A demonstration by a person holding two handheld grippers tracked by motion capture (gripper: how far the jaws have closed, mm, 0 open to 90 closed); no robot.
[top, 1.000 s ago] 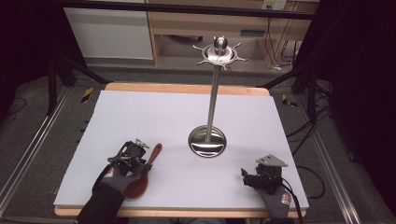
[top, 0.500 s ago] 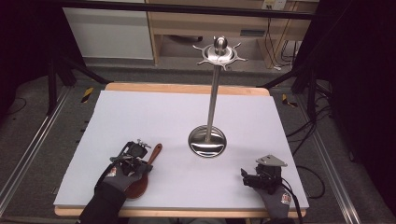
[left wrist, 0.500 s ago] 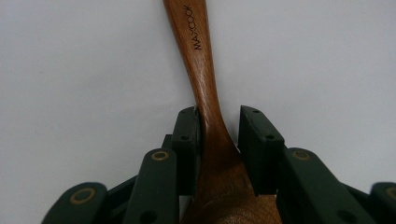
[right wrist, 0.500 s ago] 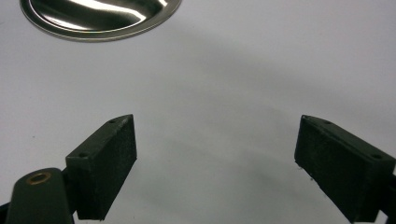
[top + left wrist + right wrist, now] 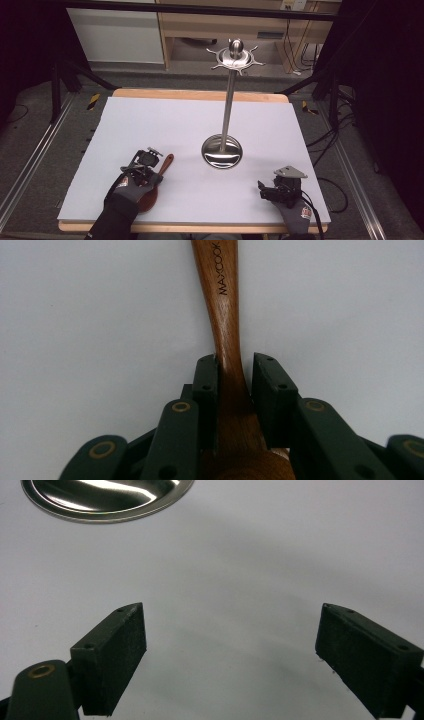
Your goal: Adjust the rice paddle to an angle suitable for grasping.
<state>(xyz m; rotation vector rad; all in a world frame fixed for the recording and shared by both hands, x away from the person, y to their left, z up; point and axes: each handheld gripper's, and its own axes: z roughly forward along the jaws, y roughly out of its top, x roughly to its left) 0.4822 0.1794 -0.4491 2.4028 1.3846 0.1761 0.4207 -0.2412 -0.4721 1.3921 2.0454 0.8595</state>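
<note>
Wooden spoon (image 5: 227, 340) lies on the table (image 5: 280, 125), your left claw (image 5: 235, 385) just closing around its neck, lift pending; right claw (image 5: 230, 650) gapes empty.

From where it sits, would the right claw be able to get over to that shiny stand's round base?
Probably yes. The right claw stands open above bare white table, and nothing lies between it and the stand's base.

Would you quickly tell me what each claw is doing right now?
Left claw: just been closing on the wooden spoon, pads at its handle.
Right claw: open, holding nothing.
</note>
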